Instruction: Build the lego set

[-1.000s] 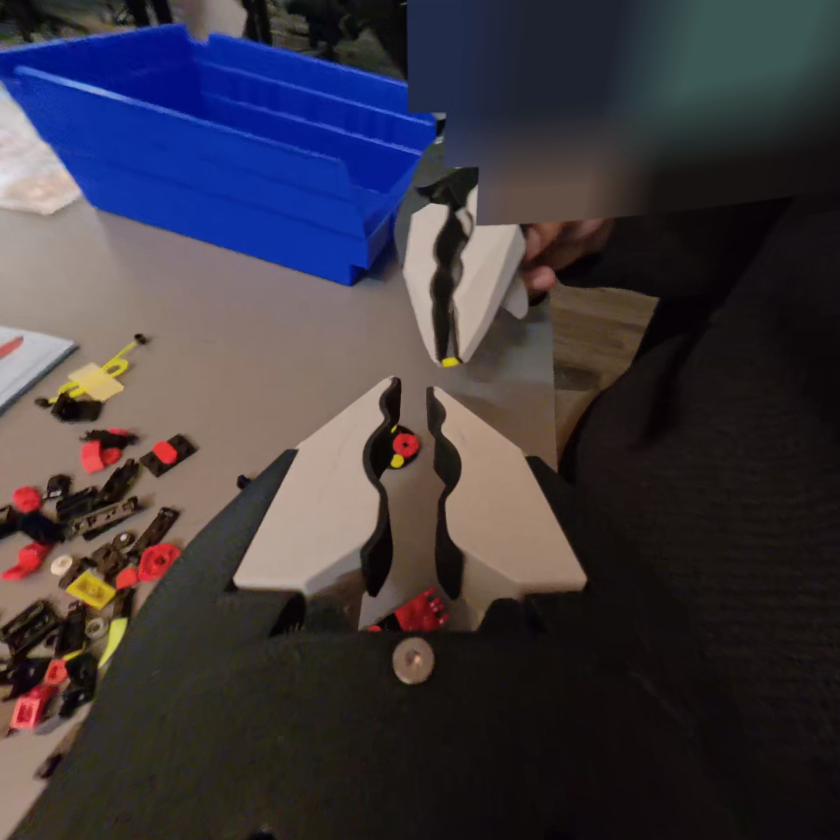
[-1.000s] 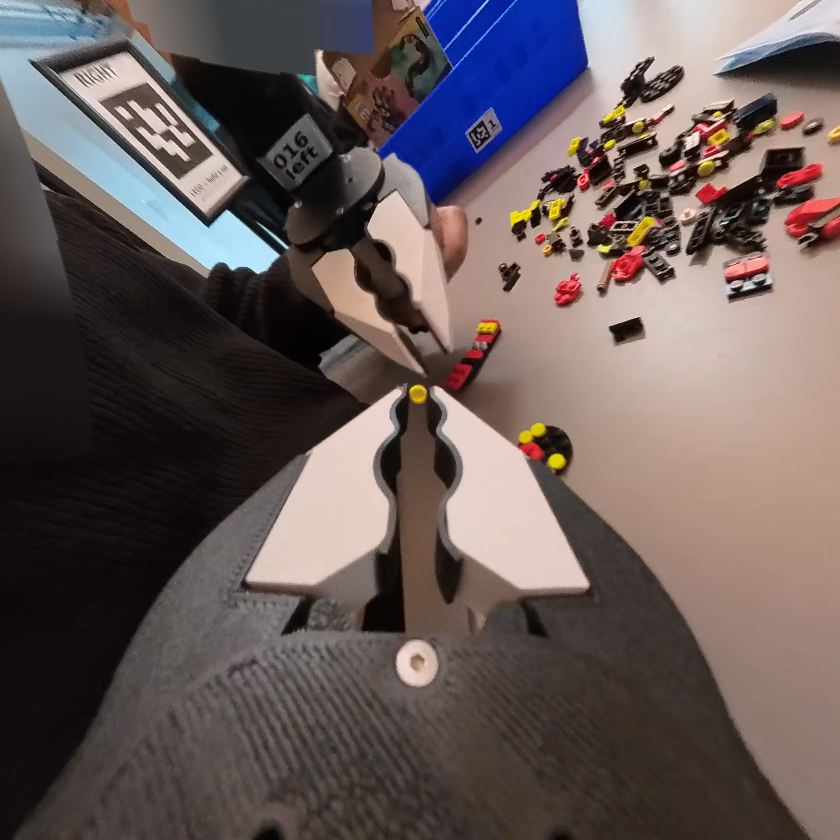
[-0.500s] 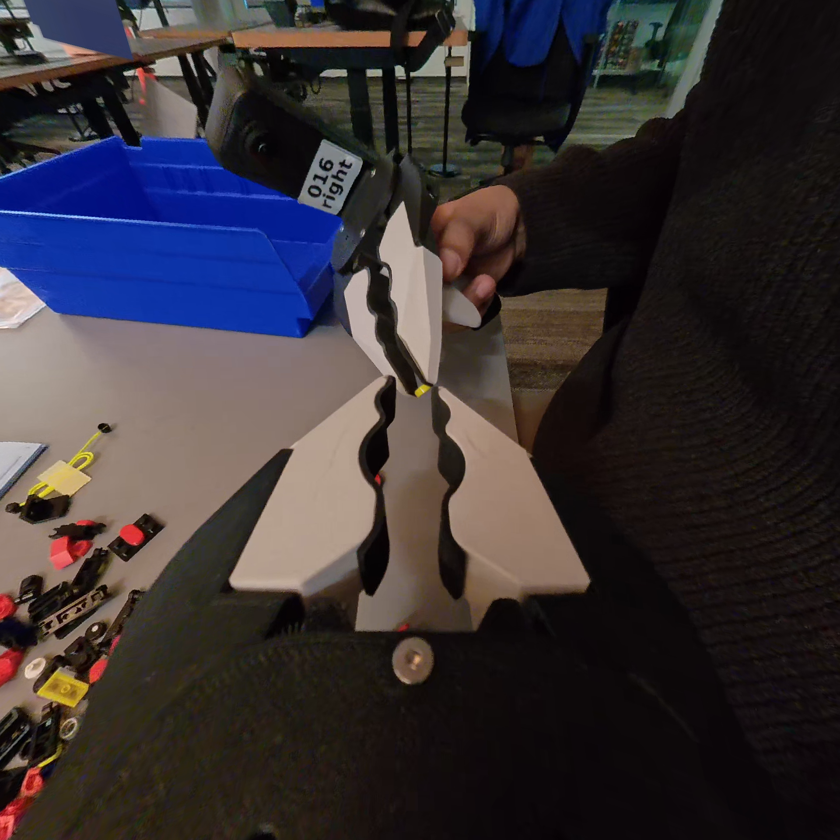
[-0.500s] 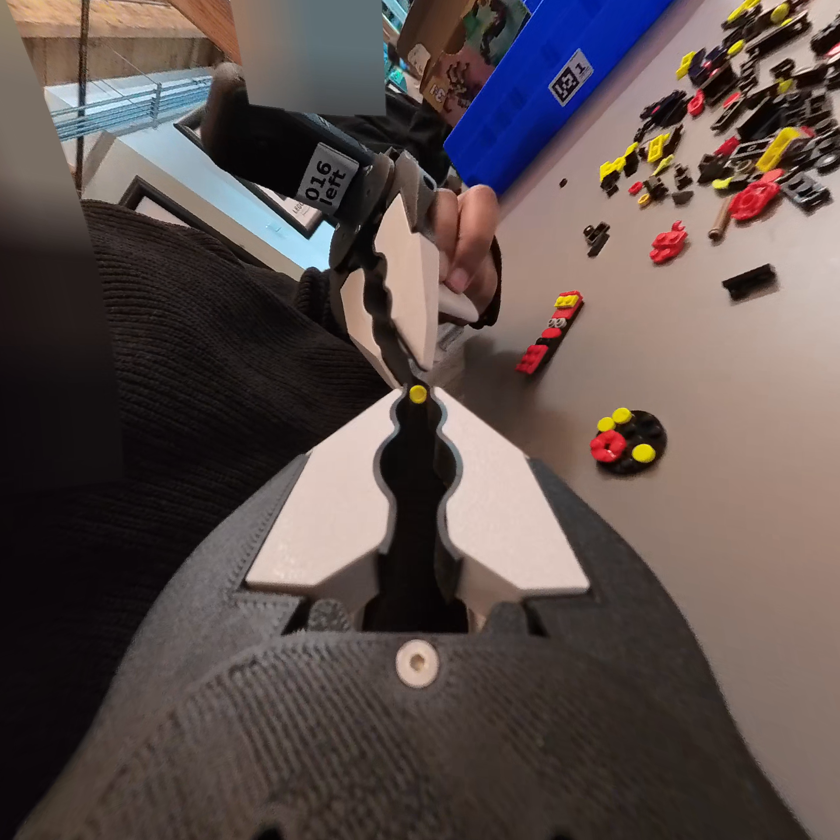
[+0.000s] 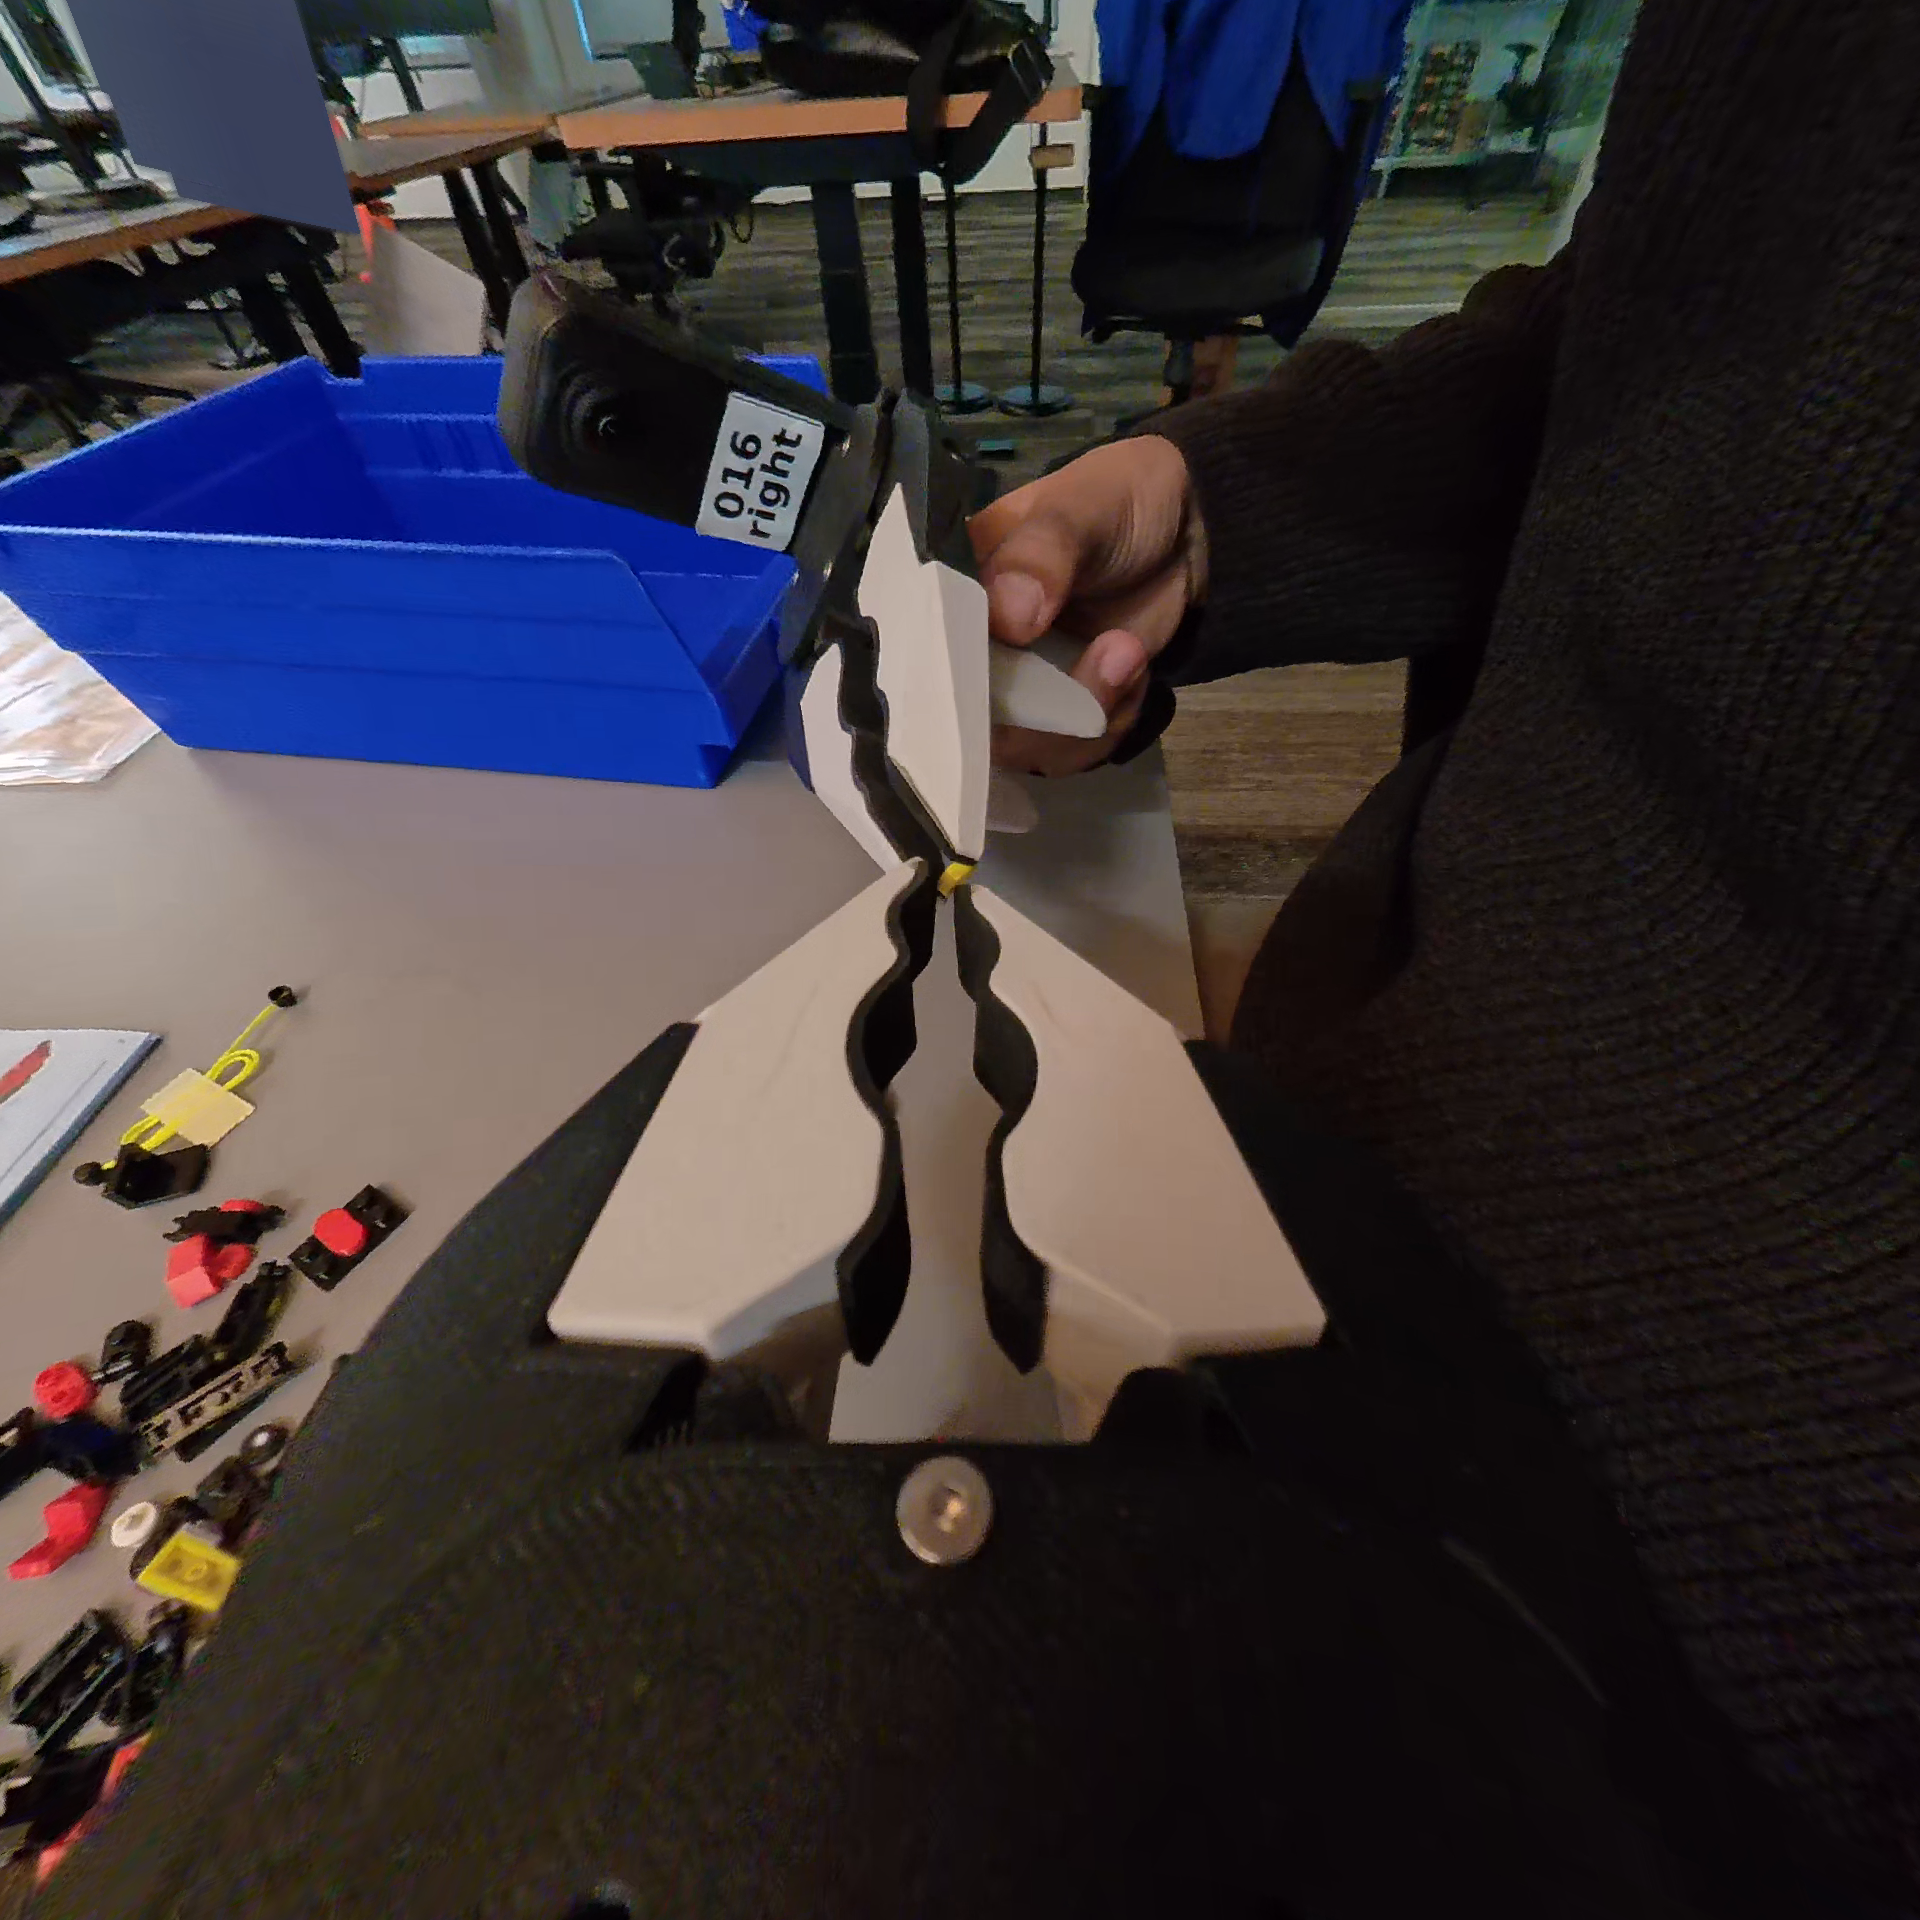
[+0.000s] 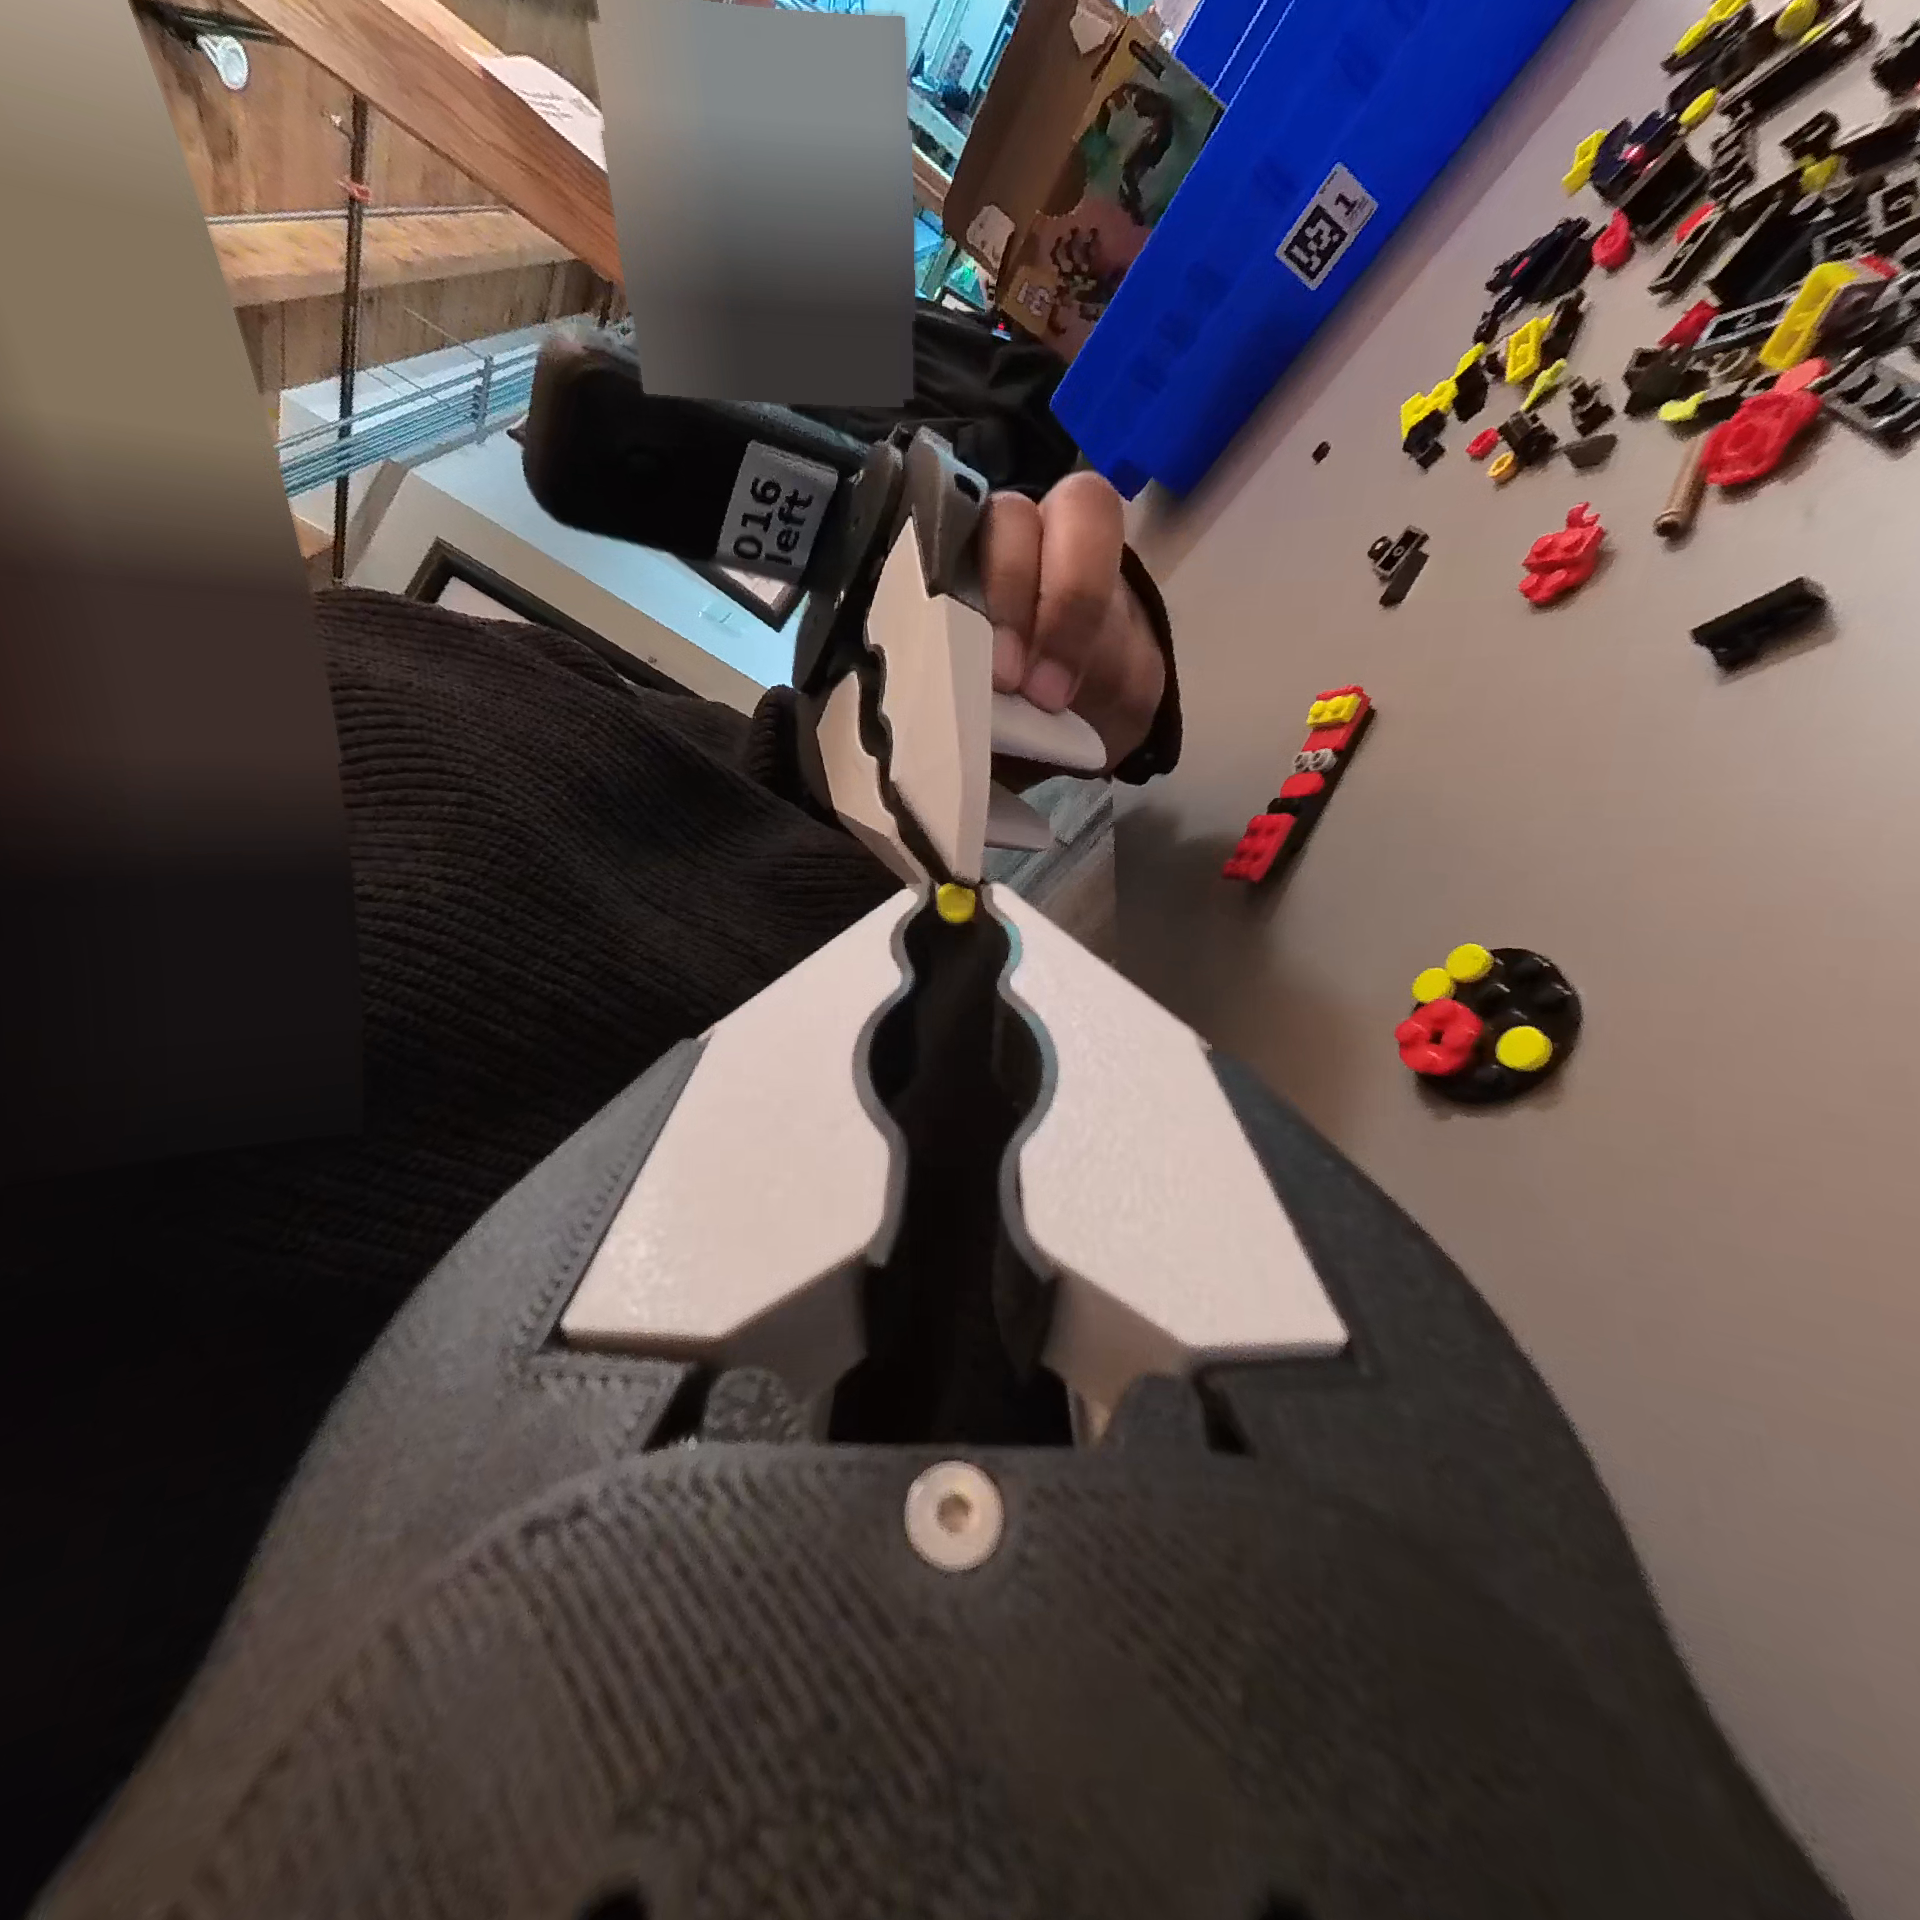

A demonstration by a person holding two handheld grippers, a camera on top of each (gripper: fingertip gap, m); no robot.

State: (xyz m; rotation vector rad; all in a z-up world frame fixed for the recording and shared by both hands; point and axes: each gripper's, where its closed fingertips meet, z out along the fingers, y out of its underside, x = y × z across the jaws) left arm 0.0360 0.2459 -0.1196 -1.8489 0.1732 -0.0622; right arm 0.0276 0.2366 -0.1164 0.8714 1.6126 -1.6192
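A small yellow round stud is pinched at the tips of my right gripper, which is shut on it. My left gripper meets the right one tip to tip in the air above the table's near edge. Its jaws have narrowed onto the same stud. In the left wrist view the right gripper comes down from above. In the right wrist view the left gripper does the same. A black round plate with red and yellow studs lies on the table.
A red, black and yellow strip assembly lies near the plate. Loose pieces are spread over the table. A blue bin stands at the back. A booklet lies at the left edge. The person's black sweater is close by. My two grippers' fingertips are within a few centimetres of each other.
Both grippers rose off the table and came together tip to tip. My left gripper's jaws narrowed around the yellow stud that the right one holds.
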